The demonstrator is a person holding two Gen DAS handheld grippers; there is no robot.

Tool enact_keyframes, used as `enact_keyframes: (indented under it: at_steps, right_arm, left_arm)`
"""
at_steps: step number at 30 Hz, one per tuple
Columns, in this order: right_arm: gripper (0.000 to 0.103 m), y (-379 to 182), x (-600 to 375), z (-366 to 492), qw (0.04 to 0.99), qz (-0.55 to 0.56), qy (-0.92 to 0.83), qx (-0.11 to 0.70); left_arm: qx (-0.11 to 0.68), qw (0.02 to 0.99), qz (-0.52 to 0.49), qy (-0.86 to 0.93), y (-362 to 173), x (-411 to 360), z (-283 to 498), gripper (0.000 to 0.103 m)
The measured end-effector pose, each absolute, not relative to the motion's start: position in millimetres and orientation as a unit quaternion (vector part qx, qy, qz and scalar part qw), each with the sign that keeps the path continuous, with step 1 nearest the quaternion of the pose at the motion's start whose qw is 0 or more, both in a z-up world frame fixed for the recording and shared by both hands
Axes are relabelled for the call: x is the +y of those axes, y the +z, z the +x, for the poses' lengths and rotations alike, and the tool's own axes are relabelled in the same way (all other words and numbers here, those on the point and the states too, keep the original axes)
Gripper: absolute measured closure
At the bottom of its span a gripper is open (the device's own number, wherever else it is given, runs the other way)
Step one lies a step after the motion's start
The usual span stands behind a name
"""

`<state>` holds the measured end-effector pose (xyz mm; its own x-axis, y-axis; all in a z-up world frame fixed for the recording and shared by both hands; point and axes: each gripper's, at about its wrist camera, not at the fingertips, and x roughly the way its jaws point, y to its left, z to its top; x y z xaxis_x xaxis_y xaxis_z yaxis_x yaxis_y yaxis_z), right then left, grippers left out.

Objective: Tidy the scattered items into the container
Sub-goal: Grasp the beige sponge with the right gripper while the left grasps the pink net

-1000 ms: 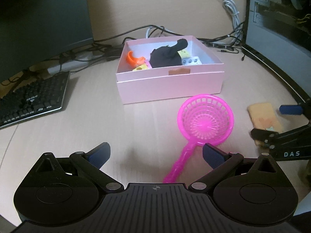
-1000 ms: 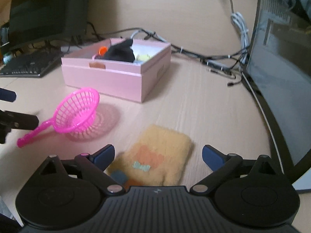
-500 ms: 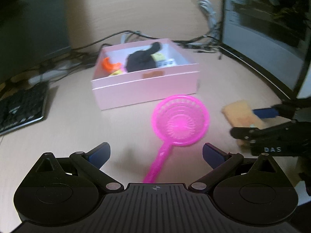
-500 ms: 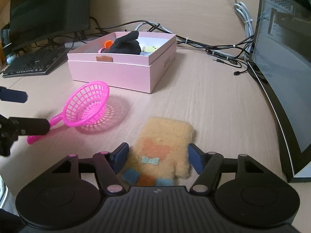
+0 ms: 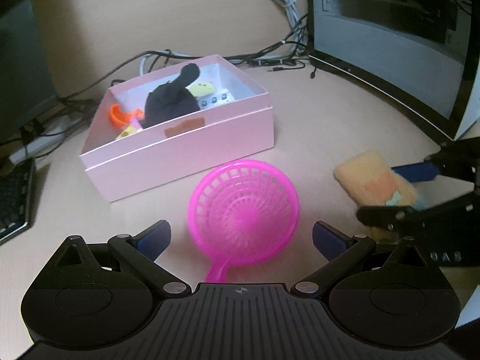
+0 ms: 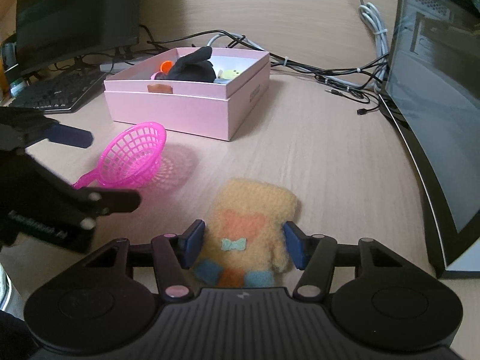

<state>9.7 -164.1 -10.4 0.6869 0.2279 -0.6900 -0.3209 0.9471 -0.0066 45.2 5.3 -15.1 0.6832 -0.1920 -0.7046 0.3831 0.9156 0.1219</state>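
1. Right, two items out on the desk, and the pink box at the back already has company: a black soft toy, an orange piece, a small yellow thing and a white strip sit inside.
2. Right gripper is on the fuzzy yellow pouch. Its jaws have just been closing, and the blue pads now sit against both flanks of the pouch, roughly half open with the pouch between them. Looks like a grip, though the pouch rests flat on the desk, not yet lifted.
3. Left gripper is wide open and holds nothing. The pink strainer lies between its fingers, bowl forward, handle running back under the gripper body. Neither pad touches it.
4. Score so far, as I judge it: several things boxed, two left to go, the pouch and the strainer.
5. Both sit in front of the box, the strainer just beside its front wall, the pouch further to the right, near the curved monitor.
6. Next up, I'd expect a lift for the pouch and a squeeze on the strainer.
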Motion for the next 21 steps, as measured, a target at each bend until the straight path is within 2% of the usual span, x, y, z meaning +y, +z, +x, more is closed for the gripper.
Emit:
enact_keyframes:
  at_steps: [4,8,9,10,11,14,21]
  right_arm:
    - [0.045,-10,-164,9,0.916,-0.066,0.147,0.368]
    - [0.038,-10,-166,11,0.916,-0.061,0.142,0.371]
    - [0.037,-11,-166,11,0.916,-0.055,0.141,0.372]
    - [0.036,-11,-167,12,0.916,-0.050,0.140,0.373]
    - [0.035,-11,-167,11,0.915,-0.045,0.140,0.375]
    - [0.033,-9,-167,11,0.914,-0.034,0.143,0.377]
    - [0.034,-10,-161,17,0.910,-0.051,0.152,0.382]
  left_arm:
    - [0.360,0.909,0.132,-0.162,-16,2,52,0.000]
    - [0.358,0.911,0.123,-0.163,-15,5,55,0.001]
    - [0.357,0.912,0.121,-0.164,-14,6,55,0.004]
    - [0.357,0.912,0.119,-0.166,-13,7,54,0.017]
    - [0.358,0.911,0.117,-0.169,-12,9,53,0.015]
    - [0.357,0.912,0.110,-0.170,-9,15,49,0.016]
    - [0.360,0.915,0.087,-0.160,6,37,27,0.016]
